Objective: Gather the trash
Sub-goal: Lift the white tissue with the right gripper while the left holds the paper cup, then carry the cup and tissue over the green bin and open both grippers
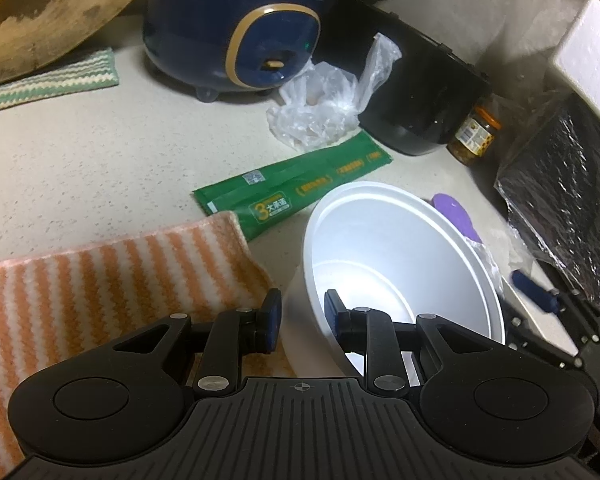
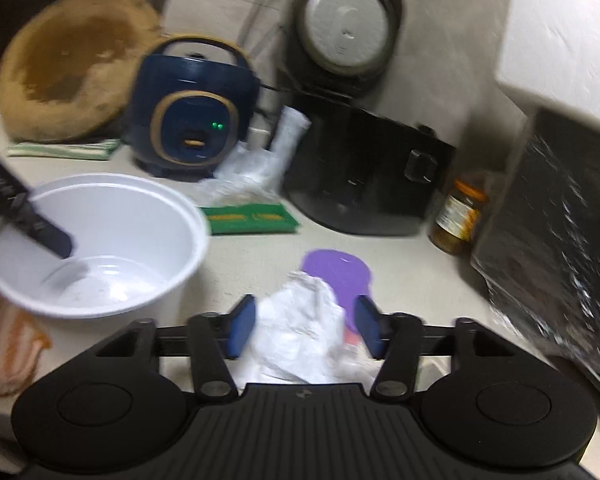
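Item: white bowl (image 1: 400,264) pinched at its near rim by the left gripper (image 1: 302,320); crumpled paper (image 2: 300,328) at six o'clock between the spread right gripper (image 2: 304,330), best squeezed centrally before lifting.

Speckled beige countertop (image 1: 80,152) under dim indoor light | pale plaster wall (image 2: 452,80) behind | navy rice cooker (image 1: 236,28), black appliance (image 2: 364,176), round wooden board (image 2: 76,76) along the back.

Speckled counter (image 1: 80,152), green packet (image 1: 292,192), crumpled bag (image 1: 320,108), striped cloth (image 1: 100,280), jar (image 1: 474,132)
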`<move>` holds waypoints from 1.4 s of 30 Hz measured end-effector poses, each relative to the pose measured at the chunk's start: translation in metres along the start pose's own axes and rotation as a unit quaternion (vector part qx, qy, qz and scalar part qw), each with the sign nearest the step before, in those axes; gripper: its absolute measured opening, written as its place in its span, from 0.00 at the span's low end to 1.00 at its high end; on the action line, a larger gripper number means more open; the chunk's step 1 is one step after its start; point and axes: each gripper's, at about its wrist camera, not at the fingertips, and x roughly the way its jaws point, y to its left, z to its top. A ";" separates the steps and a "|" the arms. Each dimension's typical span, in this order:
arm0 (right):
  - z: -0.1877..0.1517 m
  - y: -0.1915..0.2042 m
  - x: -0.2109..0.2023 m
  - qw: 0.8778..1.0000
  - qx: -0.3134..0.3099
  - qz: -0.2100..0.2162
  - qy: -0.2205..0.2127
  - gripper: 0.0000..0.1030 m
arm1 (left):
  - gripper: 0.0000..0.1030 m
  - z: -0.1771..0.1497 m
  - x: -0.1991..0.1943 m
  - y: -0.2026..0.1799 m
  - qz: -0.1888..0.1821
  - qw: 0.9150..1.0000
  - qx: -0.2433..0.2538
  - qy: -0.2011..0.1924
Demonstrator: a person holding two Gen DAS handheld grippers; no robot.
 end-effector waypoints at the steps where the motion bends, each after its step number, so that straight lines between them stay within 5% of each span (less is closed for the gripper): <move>1: 0.001 0.001 0.001 1.000 -0.008 0.017 0.008 0.37 | 0.26 0.000 0.000 0.000 0.000 1.000 -0.001 0.000; 4: 0.002 0.000 0.015 0.998 -0.002 0.054 0.035 0.37 | 0.26 0.000 0.000 0.001 0.000 1.000 -0.003 0.000; 11: -0.009 -0.022 0.044 0.993 0.069 0.024 0.093 0.46 | 0.27 0.000 0.002 0.002 -0.006 1.000 -0.005 0.001; 18: -0.007 -0.021 0.041 0.992 0.093 0.006 0.084 0.51 | 0.29 -0.001 0.008 0.007 -0.014 1.000 0.000 0.002; 21: -0.003 -0.020 0.032 0.994 0.090 -0.010 0.061 0.71 | 0.29 -0.001 0.008 0.011 -0.015 1.000 -0.003 0.001; 26: -0.010 -0.038 0.046 0.983 0.154 0.010 0.099 0.70 | 0.29 -0.002 0.007 0.013 -0.028 1.000 0.000 0.003; 29: -0.011 -0.036 0.043 0.982 0.160 0.005 0.097 0.65 | 0.29 -0.002 0.008 0.015 -0.037 0.999 0.001 0.004; 30: -0.011 -0.034 0.043 0.983 0.155 -0.003 0.102 0.54 | 0.29 -0.001 0.008 0.015 -0.041 0.999 0.001 0.004; 31: -0.009 -0.032 0.045 0.983 0.147 -0.017 0.109 0.28 | 0.29 -0.001 0.008 0.015 -0.045 0.999 0.001 0.005; 33: -0.006 -0.033 0.045 0.979 0.158 -0.011 0.129 0.15 | 0.29 -0.001 0.010 0.017 -0.056 0.998 0.002 0.006; 37: 0.003 -0.038 0.015 0.964 0.233 -0.011 0.130 0.12 | 0.29 -0.001 0.011 0.018 -0.075 0.997 0.017 -0.003; 42: 0.004 -0.035 -0.033 0.963 0.241 -0.029 0.120 0.12 | 0.18 0.001 0.016 0.017 -0.107 0.994 -0.007 0.000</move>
